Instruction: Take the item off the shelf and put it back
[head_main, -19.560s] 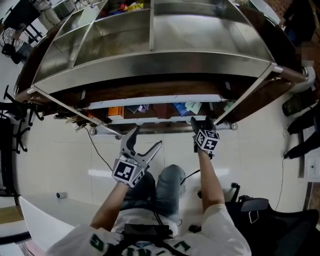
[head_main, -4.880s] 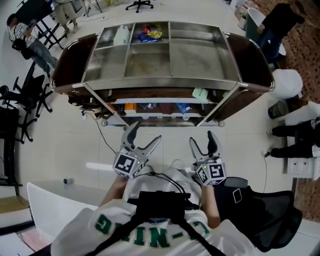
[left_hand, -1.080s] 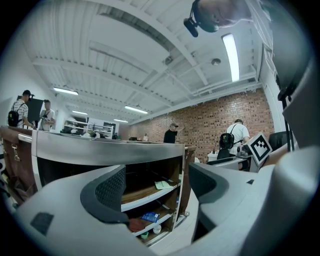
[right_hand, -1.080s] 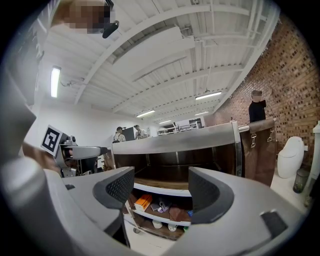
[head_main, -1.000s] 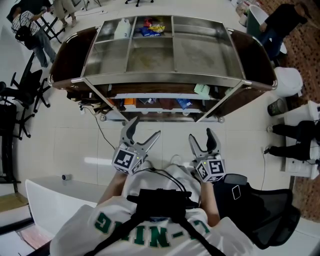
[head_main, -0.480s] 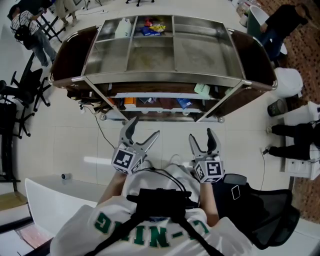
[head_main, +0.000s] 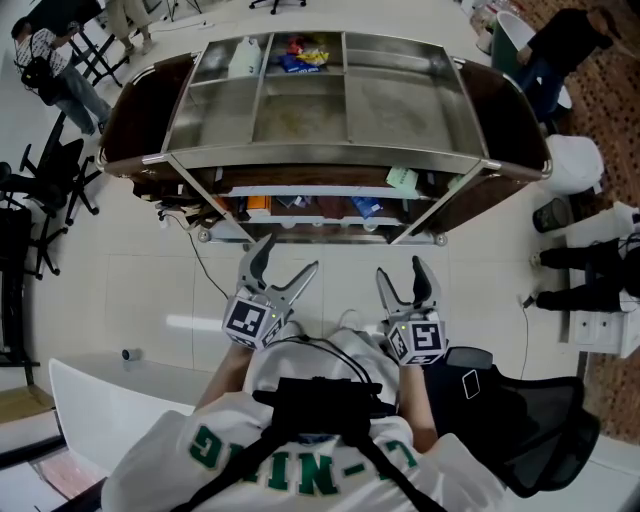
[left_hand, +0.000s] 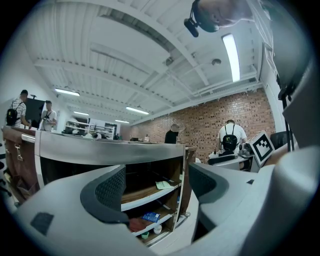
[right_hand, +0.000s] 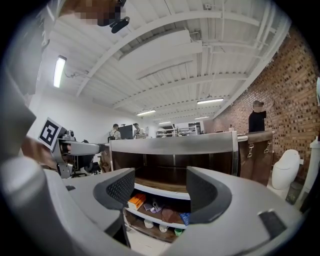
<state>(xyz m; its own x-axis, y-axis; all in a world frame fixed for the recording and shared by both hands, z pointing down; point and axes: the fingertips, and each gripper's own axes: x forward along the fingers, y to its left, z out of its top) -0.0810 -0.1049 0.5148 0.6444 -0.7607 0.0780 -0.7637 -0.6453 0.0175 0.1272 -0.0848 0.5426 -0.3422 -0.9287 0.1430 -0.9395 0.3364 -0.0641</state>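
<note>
A curved shelf unit with a steel top (head_main: 330, 110) stands in front of me. Its open shelves hold a green packet (head_main: 402, 179), an orange box (head_main: 258, 203) and a blue packet (head_main: 366, 208). My left gripper (head_main: 288, 258) is open and empty, a short way back from the shelf front. My right gripper (head_main: 402, 272) is also open and empty beside it. In the left gripper view the green packet (left_hand: 164, 184) and blue packet (left_hand: 151, 217) show between the jaws of the left gripper (left_hand: 156, 195). The right gripper (right_hand: 160, 190) frames the orange box (right_hand: 136, 201).
On the steel top, at the far side, lie a white bottle (head_main: 243, 62) and snack packets (head_main: 300, 55). Black chairs (head_main: 40, 190) stand at the left and a white table corner (head_main: 90, 410) at lower left. A white bin (head_main: 575, 165) and a black office chair (head_main: 540, 440) are at the right. People stand beyond the shelf.
The right gripper's marker cube has rolled slightly. Both grippers otherwise stay where they were, open and empty.
</note>
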